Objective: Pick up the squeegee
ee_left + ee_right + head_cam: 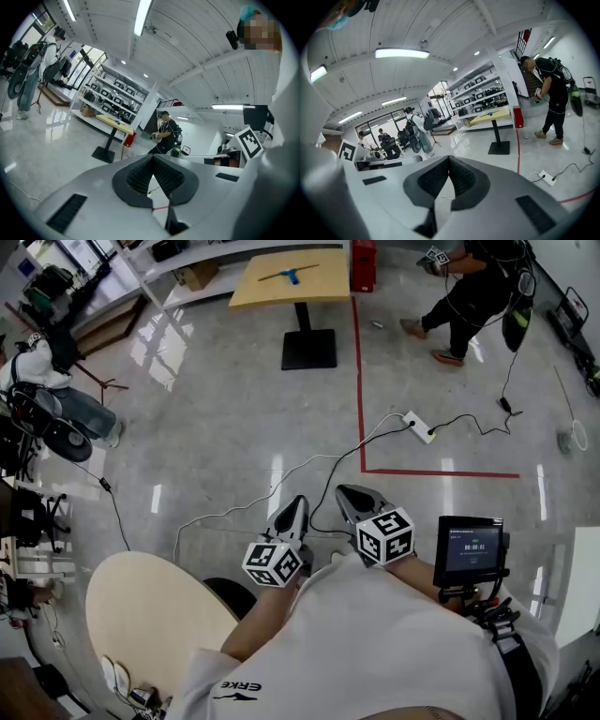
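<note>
The squeegee (286, 276), thin with a blue handle, lies on a yellow square table (323, 287) far across the room at the top of the head view. It shows as a small blue speck on that table in the left gripper view (117, 122) and in the right gripper view (490, 113). My left gripper (293, 510) and right gripper (354, 493) are held side by side close to my body, over the bare floor. Both point toward the table. The left gripper (153, 158) and the right gripper (449, 158) each have their tips together with nothing between them.
A red tape line (359, 381) runs along the floor toward the table, with a white power strip (419, 426) and cables across it. A person in black (469, 292) stands right of the table, another person (52, 381) at the left. A round table (150, 615) is beside me.
</note>
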### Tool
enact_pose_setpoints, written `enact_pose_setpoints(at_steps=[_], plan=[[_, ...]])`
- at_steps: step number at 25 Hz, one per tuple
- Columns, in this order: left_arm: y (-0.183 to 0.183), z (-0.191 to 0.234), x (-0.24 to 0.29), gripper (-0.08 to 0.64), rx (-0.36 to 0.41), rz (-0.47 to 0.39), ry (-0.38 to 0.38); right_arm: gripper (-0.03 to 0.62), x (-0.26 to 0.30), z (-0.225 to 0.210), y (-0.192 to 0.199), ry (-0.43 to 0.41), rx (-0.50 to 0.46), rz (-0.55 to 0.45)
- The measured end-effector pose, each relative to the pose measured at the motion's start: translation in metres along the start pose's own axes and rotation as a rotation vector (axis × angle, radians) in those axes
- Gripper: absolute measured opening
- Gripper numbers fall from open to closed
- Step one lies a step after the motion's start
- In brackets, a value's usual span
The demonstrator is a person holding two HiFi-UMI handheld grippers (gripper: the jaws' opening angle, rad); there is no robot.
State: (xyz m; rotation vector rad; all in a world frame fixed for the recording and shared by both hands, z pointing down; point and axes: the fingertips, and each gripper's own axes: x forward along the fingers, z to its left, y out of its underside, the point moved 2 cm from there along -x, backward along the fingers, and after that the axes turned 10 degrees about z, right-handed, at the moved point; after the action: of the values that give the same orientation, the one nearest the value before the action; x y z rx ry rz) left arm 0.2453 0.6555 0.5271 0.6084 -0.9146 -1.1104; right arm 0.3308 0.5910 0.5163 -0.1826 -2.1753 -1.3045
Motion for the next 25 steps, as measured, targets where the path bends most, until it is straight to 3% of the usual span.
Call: enact_pose_setpoints(at_steps=[5,14,25], plan=[[-0.016,0.034,0.039,0.005,-0.015,-0.001,-0.036,0.003,0.045,-0.032,-0.024,-0.029,-0.003,0.019],[-0.048,0.041,0.041,0.005,-0.008,-0.011,-0.05,0.003,0.055,-0.025,-0.054,-0.045,-0.008,0.007],[-0.122,0.064,0.161,0.005,0.013,-0.007,-0.09,0.003,0.105,-0.13,-0.14,-0.071,0.023,-0.005]])
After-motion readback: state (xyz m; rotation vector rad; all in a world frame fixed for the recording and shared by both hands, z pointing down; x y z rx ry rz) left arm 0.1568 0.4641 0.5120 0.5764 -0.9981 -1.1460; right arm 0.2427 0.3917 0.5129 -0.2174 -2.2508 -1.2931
